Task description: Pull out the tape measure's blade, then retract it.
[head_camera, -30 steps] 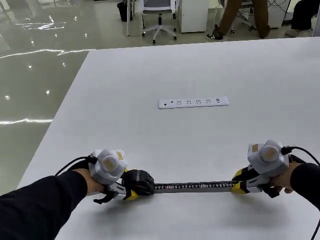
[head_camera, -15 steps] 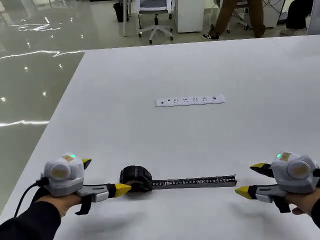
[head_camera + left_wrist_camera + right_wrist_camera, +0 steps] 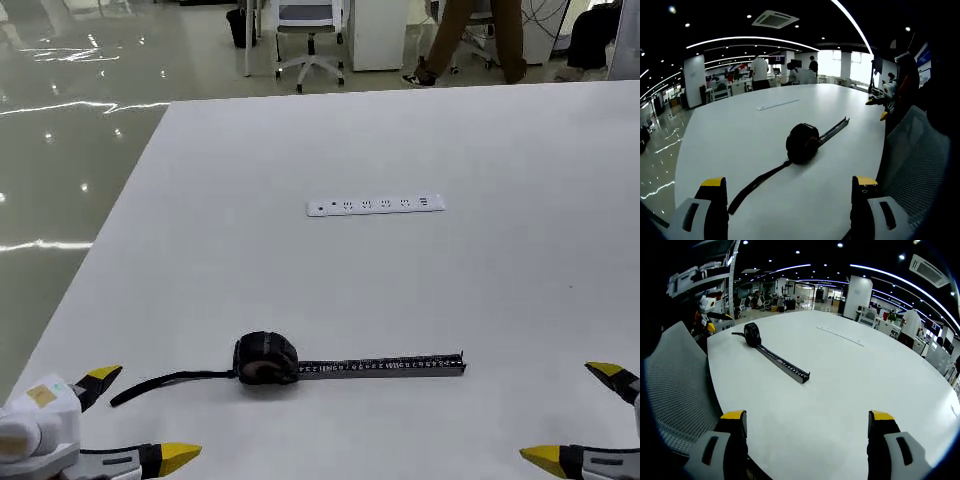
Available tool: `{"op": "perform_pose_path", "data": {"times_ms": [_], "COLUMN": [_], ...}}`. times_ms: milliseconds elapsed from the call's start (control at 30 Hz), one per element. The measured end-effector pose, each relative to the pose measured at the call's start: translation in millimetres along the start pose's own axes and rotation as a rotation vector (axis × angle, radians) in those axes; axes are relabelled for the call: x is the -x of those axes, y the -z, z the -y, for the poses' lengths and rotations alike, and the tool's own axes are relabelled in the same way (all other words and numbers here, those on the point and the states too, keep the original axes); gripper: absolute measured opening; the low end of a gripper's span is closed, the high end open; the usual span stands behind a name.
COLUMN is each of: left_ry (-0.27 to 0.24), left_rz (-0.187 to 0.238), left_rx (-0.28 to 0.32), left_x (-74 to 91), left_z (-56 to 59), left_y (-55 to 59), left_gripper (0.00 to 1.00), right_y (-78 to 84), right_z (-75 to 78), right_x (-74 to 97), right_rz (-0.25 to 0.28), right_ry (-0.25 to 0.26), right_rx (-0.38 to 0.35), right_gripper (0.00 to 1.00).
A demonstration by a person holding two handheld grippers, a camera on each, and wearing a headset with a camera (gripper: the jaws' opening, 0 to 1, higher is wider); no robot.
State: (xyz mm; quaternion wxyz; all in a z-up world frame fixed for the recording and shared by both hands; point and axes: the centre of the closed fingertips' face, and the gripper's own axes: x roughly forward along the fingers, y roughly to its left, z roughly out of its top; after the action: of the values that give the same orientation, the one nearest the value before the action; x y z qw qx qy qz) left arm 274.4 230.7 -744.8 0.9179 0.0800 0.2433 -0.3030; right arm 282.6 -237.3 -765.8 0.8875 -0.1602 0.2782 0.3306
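Tape measure [image 3: 265, 358]: black case lying on the white counter [image 3: 400, 280], close to the near edge and left of centre in the head view.
Blade [image 3: 382, 366]: drawn out of the case and lying flat on the counter, running off to the right, its far end free.
Strap [image 3: 165, 383]: dark cord trailing from the case toward the left.
Left hand-held gripper [image 3: 138, 416]: yellow-tipped jaws spread wide with nothing between them, near the counter's front-left corner and apart from the case.
Right hand-held gripper [image 3: 572, 415]: jaws spread wide and empty, off to the right of the blade's end, not touching it.
Power strip [image 3: 375, 205]: white, farther back on the counter, well apart from the tape measure.
Background: office chair [image 3: 312, 30] on a glossy floor beyond the far edge.
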Motion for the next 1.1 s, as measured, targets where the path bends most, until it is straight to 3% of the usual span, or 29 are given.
{"op": "perform_pose_path", "data": {"times_ms": [67,467,567,733,833,933,1033,1100], "left_ry": [-0.032,-0.032,-0.054,-0.043,-0.056,-0.054,-0.040,-0.042], "left_rz": [-0.006,-0.008,0.001,-0.012,-0.043,-0.019,-0.041,-0.045], "left_rx": [0.010,0.052,0.066,0.077,0.025,0.050,0.076,0.054], "left_x": [3.2,11.7,13.7,16.7,20.4,23.5,23.1,22.0], "left_z": [-6.4,-17.8,-22.2,-18.7,-19.4,-21.0,-18.7,-17.1], "left_y": [-1.7,4.0,4.0,7.7,14.6,14.0,19.0,20.8], "left_gripper": [1.00,1.00,1.00,1.00,1.00,1.00,1.00,1.00], "right_y": [3.5,10.8,12.8,14.5,14.8,15.9,15.3,17.6], "right_z": [2.5,7.8,5.1,0.9,2.2,2.7,4.5,6.7], "right_x": [4.8,28.3,30.2,33.3,34.5,36.0,38.7,39.8], "right_rz": [-0.013,-0.020,-0.024,-0.023,-0.018,-0.024,-0.028,-0.042], "right_ry": [0.012,0.026,0.017,0.007,0.015,0.017,0.020,0.026], "right_rx": [0.007,-0.017,-0.019,-0.040,-0.048,-0.049,-0.028,-0.008], "right_gripper": [0.98,1.00,1.00,1.00,1.00,1.00,1.00,1.00]}}
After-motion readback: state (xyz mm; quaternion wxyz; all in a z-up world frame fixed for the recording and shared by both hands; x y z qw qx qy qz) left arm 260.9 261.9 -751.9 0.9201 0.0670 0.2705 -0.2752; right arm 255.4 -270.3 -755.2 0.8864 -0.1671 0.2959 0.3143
